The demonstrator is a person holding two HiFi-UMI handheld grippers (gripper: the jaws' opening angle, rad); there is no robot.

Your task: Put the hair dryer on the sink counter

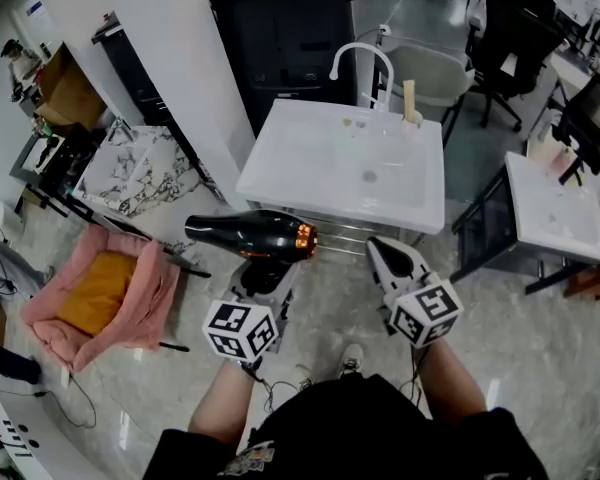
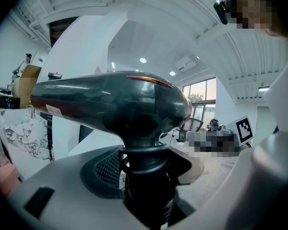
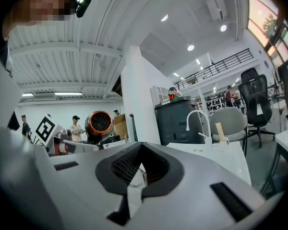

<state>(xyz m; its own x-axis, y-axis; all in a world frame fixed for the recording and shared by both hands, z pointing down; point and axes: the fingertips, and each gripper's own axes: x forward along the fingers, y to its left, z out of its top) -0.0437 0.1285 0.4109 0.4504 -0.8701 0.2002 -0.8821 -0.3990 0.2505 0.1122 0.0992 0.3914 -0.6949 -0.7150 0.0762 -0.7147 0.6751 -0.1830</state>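
A black hair dryer (image 1: 250,235) with an orange-ringed rear end hangs level just in front of the white sink counter (image 1: 280,163), nozzle pointing left. My left gripper (image 1: 265,273) is shut on its handle from below; in the left gripper view the dryer body (image 2: 115,104) fills the frame above the left gripper (image 2: 146,176). My right gripper (image 1: 385,253) floats beside it to the right, shut and empty, tips near the counter's front edge. The right gripper view looks over the right gripper (image 3: 139,176) to the dryer's grille (image 3: 100,126) and the counter (image 3: 221,152).
A white curved faucet (image 1: 360,63) and a small wooden holder (image 1: 412,103) stand at the counter's back. A pink pet bed (image 1: 100,293) lies on the floor at left, with a marble slab (image 1: 130,168) behind it. A second white sink (image 1: 555,208) and black chairs (image 1: 510,38) are at right.
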